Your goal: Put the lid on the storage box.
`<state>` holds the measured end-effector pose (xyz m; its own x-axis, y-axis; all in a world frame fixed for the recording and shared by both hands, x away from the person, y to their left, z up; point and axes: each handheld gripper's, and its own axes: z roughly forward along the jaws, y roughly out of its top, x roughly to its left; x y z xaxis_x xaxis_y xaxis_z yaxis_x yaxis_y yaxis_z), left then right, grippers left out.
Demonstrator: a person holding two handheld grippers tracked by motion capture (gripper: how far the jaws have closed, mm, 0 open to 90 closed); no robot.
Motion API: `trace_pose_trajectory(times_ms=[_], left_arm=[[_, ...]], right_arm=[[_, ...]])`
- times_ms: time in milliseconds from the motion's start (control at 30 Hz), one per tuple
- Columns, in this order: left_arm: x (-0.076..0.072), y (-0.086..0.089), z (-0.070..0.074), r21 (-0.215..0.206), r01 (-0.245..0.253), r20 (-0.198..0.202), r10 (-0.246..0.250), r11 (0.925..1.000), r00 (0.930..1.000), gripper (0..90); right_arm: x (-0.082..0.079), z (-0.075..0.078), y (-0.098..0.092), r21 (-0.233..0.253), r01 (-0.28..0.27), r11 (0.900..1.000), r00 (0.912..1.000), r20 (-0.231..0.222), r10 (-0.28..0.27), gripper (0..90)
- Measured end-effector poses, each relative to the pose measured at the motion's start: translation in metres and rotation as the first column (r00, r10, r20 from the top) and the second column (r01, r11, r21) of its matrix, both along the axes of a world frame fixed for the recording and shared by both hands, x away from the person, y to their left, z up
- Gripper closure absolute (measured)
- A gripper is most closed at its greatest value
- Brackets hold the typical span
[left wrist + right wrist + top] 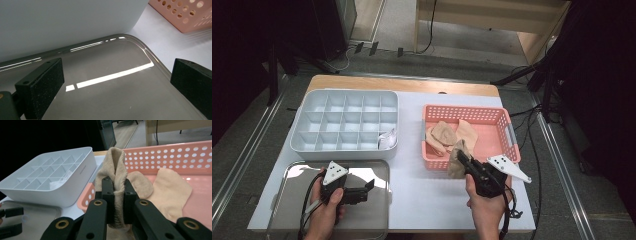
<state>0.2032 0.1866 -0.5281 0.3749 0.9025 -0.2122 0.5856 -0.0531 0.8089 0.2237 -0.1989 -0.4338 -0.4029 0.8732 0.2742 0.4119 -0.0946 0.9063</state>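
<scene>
Right gripper at the near-left corner of the pink basket, jaws pinched tight on a beige sock, which hangs over the basket rim. More beige socks lie inside the basket. Left gripper hovers low over the metal tray, jaws spread wide, nothing between them. White divided organizer sits behind the tray.

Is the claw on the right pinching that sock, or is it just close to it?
Touching. In the right gripper view, the right claw has both jaws pressed against the beige sock, whose ribbed cloth is squeezed flat between them with no gap.
</scene>
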Motion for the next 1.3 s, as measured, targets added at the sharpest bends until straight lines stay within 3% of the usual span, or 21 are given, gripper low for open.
trace_pose_trajectory(times_ms=[233,567,900,1067,1300], left_arm=[[0.000,0.000,0.000,0.000,0.000,0.002,0.000,1.0000,1.0000,0.0],[0.000,0.000,0.000,0.003,0.001,0.000,-0.001,1.0000,1.0000,0.0],[0.000,0.000,-0.001,0.003,-0.002,0.001,0.002,1.0000,1.0000,0.0],[0.000,0.000,-0.001,0.006,-0.001,0.001,0.001,1.0000,1.0000,0.0],[0.000,0.000,-0.001,0.007,-0.001,0.001,0.001,1.0000,1.0000,0.0]], right_arm=[[-0.013,-0.014,0.002,-0.001,-0.005,1.000,1.0000,-0.006,0.005,85.4],[-0.029,-0.042,0.021,-0.025,-0.066,0.998,0.9957,-0.067,0.064,85.4],[-0.030,-0.063,0.030,-0.012,-0.072,0.997,0.9847,-0.160,0.069,85.4],[-0.028,-0.072,0.029,-0.025,-0.062,0.998,0.9804,-0.189,0.057,85.4],[-0.028,-0.080,0.036,-0.034,-0.094,0.995,0.9713,-0.223,0.084,85.3]])
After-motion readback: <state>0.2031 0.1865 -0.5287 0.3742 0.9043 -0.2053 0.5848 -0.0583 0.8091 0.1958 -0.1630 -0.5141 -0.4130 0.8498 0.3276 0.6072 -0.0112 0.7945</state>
